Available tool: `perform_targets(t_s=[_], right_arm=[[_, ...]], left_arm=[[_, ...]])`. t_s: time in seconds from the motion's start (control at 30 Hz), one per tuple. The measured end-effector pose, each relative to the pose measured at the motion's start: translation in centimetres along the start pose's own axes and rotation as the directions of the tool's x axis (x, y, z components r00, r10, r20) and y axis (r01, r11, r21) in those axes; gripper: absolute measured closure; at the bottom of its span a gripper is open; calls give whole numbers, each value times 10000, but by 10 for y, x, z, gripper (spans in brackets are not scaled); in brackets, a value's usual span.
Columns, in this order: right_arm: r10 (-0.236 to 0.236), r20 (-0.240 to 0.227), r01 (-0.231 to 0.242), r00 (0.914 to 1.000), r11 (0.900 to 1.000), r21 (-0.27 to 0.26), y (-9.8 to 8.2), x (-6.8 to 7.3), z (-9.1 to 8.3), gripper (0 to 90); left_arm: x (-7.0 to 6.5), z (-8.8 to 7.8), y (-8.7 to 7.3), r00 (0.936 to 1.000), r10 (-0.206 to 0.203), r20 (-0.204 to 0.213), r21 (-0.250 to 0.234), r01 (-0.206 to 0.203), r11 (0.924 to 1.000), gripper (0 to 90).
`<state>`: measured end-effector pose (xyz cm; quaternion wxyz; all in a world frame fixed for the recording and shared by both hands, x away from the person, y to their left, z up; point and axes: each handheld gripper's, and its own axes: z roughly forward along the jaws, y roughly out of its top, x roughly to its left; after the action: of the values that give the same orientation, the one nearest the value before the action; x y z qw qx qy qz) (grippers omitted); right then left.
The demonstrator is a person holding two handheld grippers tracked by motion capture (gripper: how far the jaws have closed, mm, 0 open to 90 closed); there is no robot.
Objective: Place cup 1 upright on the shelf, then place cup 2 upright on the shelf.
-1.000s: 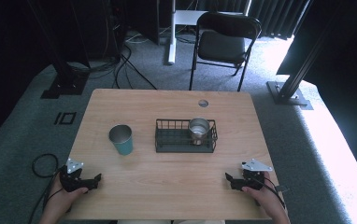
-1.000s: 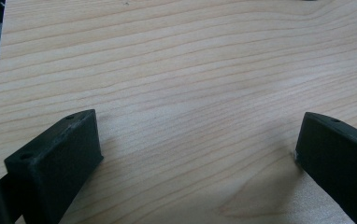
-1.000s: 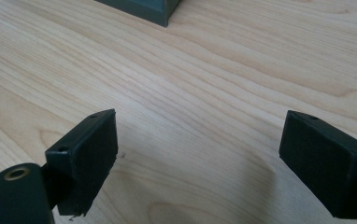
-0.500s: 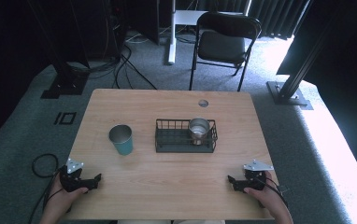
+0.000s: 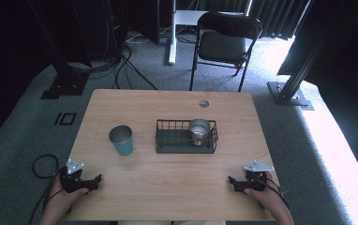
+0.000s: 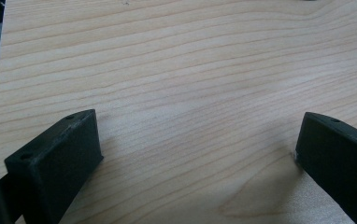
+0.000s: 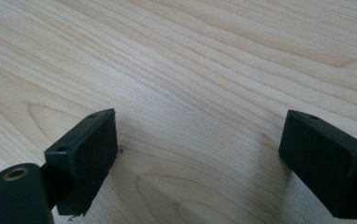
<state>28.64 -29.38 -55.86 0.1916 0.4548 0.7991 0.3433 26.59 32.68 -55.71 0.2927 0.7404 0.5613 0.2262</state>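
Resting on the desk (image 5: 167,183), left tool (image 5: 97,180) and right tool (image 5: 232,180) sit jaws apart, well short of teal cup (image 5: 122,140) and wire basket (image 5: 186,137).

Strong daylight enters from the right of the high view, blowing out the carpet (image 5: 336,154) at the lower right to near white, while the upper left and far background sink into near black. The wooden table (image 5: 167,187) is evenly and softly lit, with faint shadows. Both gripper views are bright; the nearest jaw parts look slightly soft, perhaps out of focus.
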Motion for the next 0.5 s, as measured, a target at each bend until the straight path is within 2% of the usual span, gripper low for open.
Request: perform_targets(t_s=[0.2,0.5], right_arm=[[-11,-4,11,10000,10000,-1,0,0,0,111],[-12,2,12,10000,10000,-8,0,0,0,111]], left_arm=[[0,-1,-1,10000,48,45,5,-48,10000,11],[-6,-6,-2,9965,719,431,9,-720,9974,11]])
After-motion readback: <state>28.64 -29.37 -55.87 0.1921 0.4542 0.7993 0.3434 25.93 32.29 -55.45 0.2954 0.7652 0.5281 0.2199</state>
